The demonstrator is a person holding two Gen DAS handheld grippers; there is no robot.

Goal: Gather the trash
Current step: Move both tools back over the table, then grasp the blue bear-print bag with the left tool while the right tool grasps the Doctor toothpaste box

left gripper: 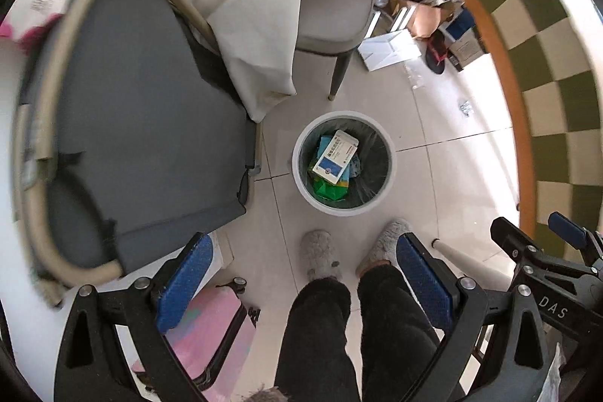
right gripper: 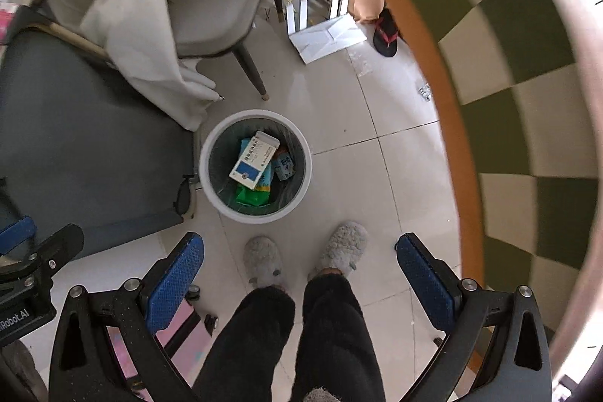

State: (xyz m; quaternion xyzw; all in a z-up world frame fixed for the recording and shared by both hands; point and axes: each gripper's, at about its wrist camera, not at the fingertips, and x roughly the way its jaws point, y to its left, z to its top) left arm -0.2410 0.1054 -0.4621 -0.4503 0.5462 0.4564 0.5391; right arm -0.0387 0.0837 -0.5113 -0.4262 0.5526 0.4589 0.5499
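A white round trash bin [left gripper: 388,153] [right gripper: 211,153] stands on the tiled floor below both grippers. Inside lie a white and blue box [left gripper: 334,157] [right gripper: 253,164], green packaging [left gripper: 331,191] [right gripper: 251,196] and a small blue carton [right gripper: 284,167]. My left gripper [left gripper: 301,274] is open and empty, high above the floor, nearer to me than the bin. My right gripper [right gripper: 300,270] is open and empty at a similar height. The right gripper also shows at the right edge of the left wrist view [left gripper: 542,247]. The left gripper's body shows at the left edge of the right wrist view.
A grey folding cot [left gripper: 143,123] [right gripper: 75,153] stands left of the bin. A grey chair [left gripper: 331,10] [right gripper: 218,21] draped with white cloth stands behind it. A checkered table [left gripper: 546,70] [right gripper: 508,70] curves along the right. Boxes, paper and a sandal [right gripper: 386,32] lie beyond. My slippered feet [left gripper: 320,255] [right gripper: 264,262] stand by the bin.
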